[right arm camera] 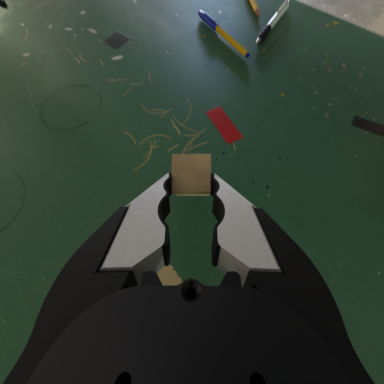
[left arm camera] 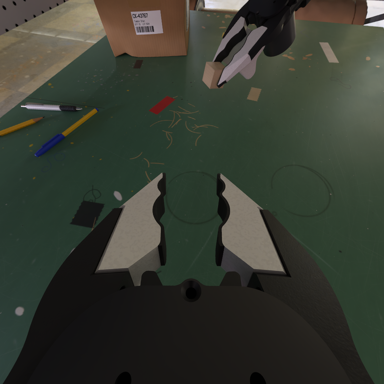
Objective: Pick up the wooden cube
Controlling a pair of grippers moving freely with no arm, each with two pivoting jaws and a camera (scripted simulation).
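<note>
The wooden cube (right arm camera: 191, 173) is a small tan block held between the tips of my right gripper (right arm camera: 191, 176), which is shut on it. In the left wrist view the cube (left arm camera: 212, 75) is at the far middle-right of the green mat (left arm camera: 270, 135), with the right gripper (left arm camera: 220, 71) reaching down onto it from the upper right. I cannot tell whether the cube touches the mat. My left gripper (left arm camera: 191, 176) is open and empty, low over the near middle of the mat, well short of the cube.
A cardboard box (left arm camera: 149, 31) with a white label stands at the back, left of the cube. A white pen (left arm camera: 52, 107), a pencil (left arm camera: 20, 125) and a blue-and-yellow pen (left arm camera: 66, 132) lie at the left near the mat's edge. Red tape (left arm camera: 162, 105) and wood shavings (left arm camera: 182, 122) lie mid-mat.
</note>
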